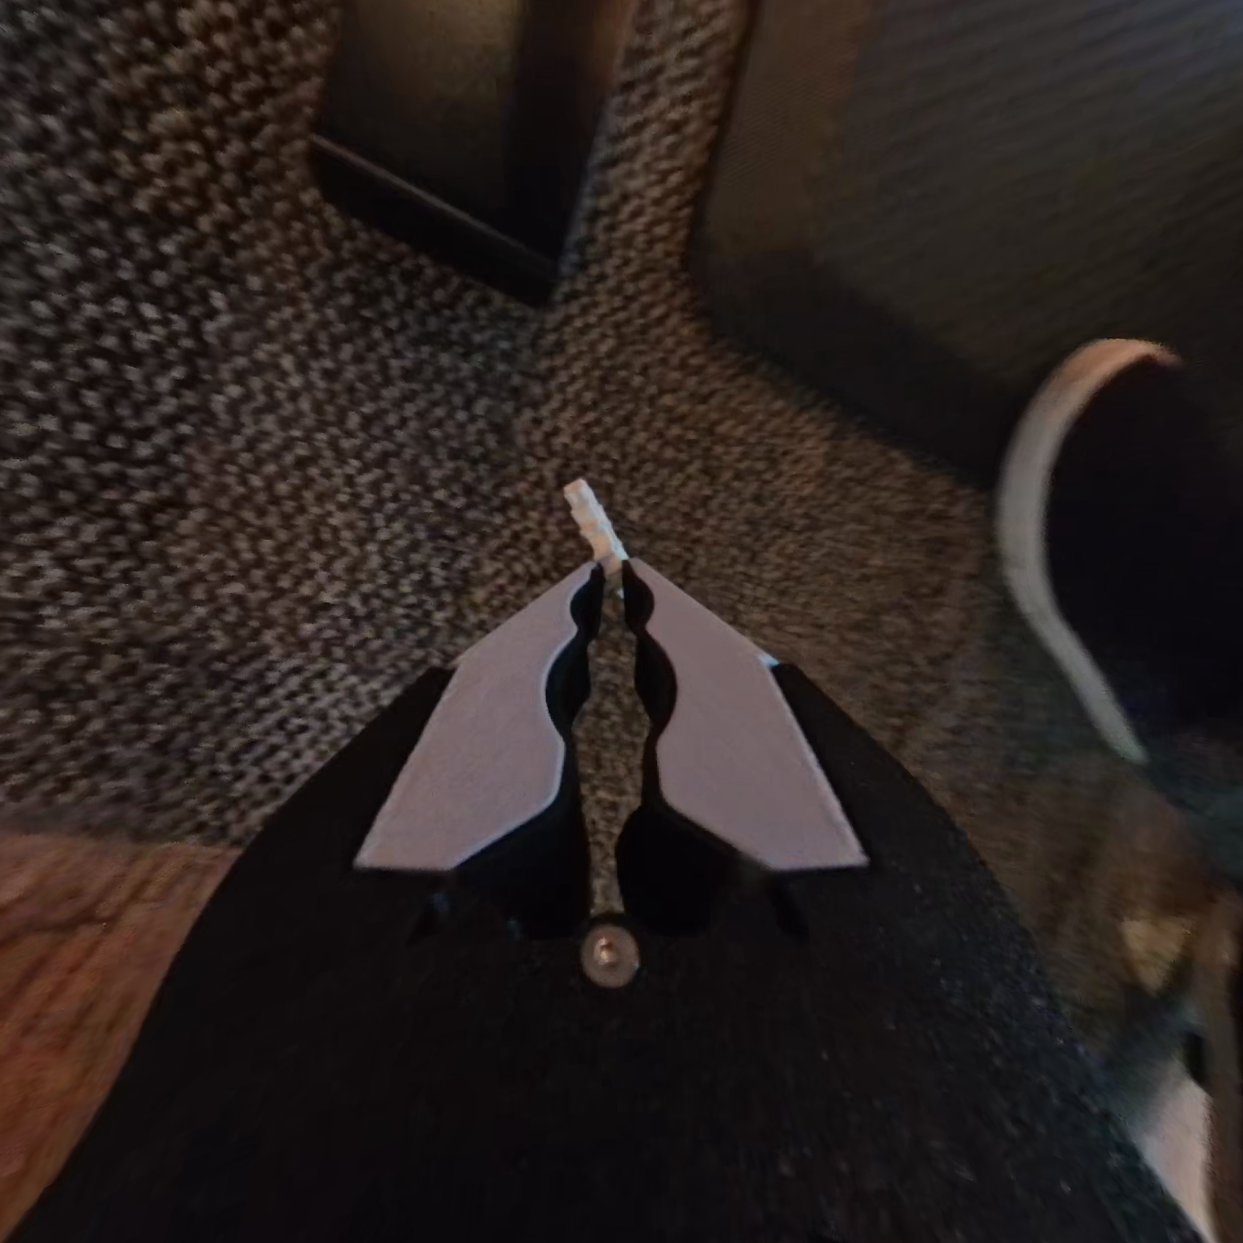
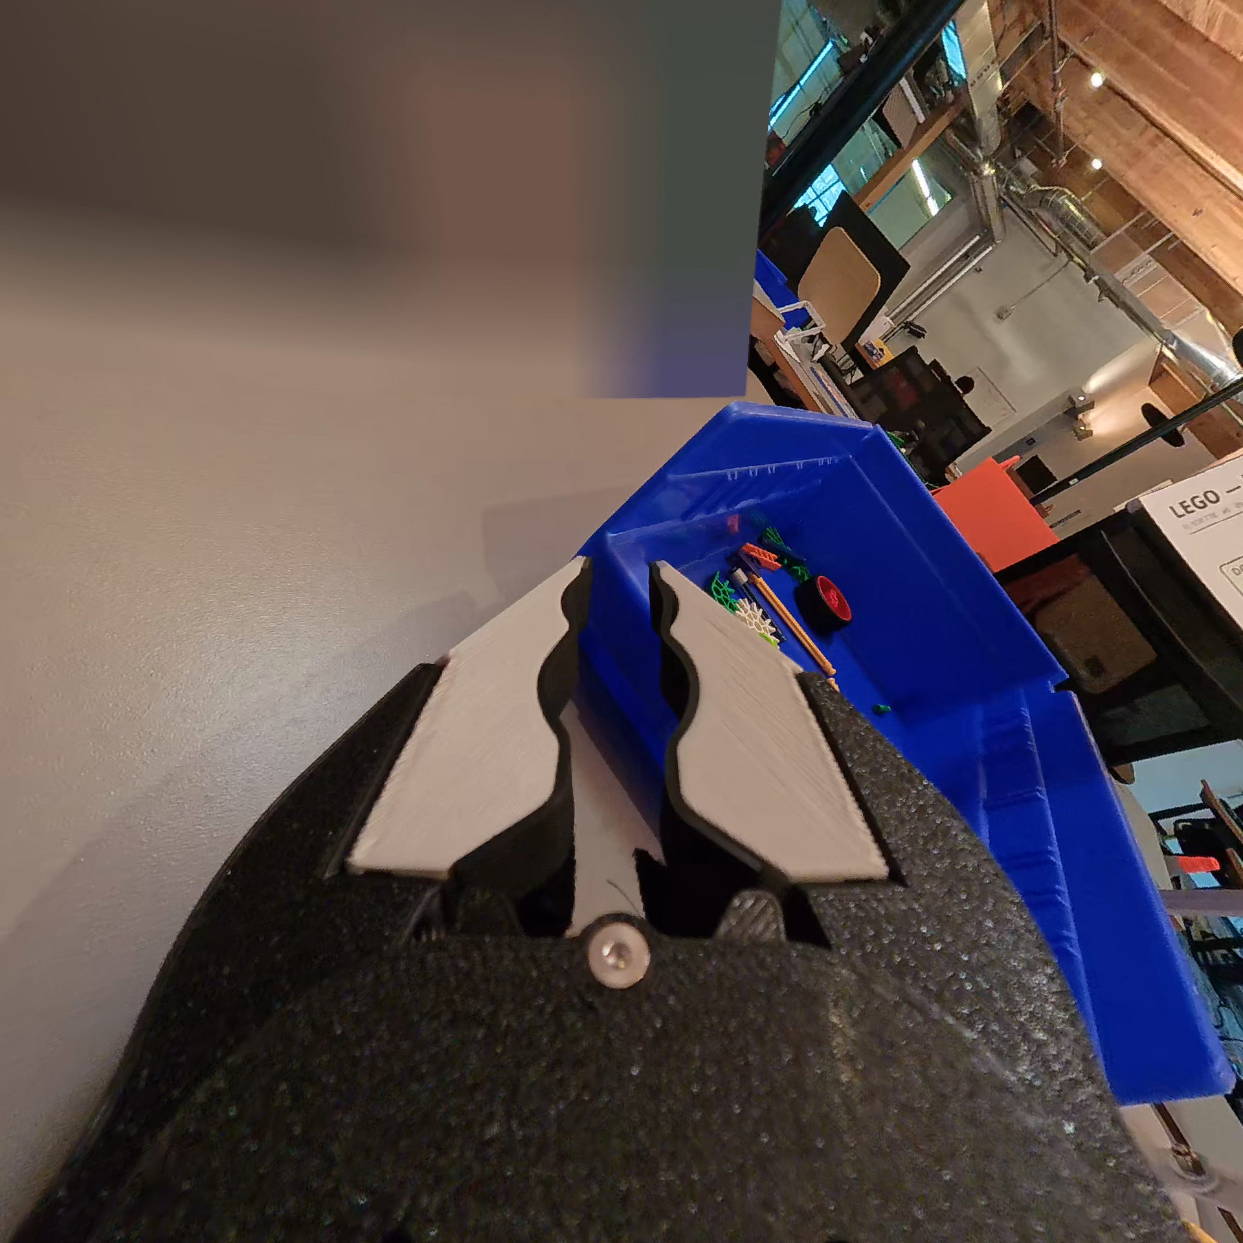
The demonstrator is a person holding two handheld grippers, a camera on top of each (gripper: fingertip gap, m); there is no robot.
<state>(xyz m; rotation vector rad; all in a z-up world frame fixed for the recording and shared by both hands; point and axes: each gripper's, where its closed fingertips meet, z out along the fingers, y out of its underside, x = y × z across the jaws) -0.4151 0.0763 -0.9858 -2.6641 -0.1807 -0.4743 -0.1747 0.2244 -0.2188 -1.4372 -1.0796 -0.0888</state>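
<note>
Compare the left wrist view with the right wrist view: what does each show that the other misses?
Only the left wrist view shows the left tongs shut on a small white ridged piece over speckled carpet, with a dark shoe with a pale sole at the right and dark furniture bases behind.

Only the right wrist view shows the right tongs open and empty at the near corner of a blue bin holding a red and black wheel and colourful toy rods, on a pale tabletop.

Shared: only the matching grey-and-black tong design; no scene object appears in both.
</note>
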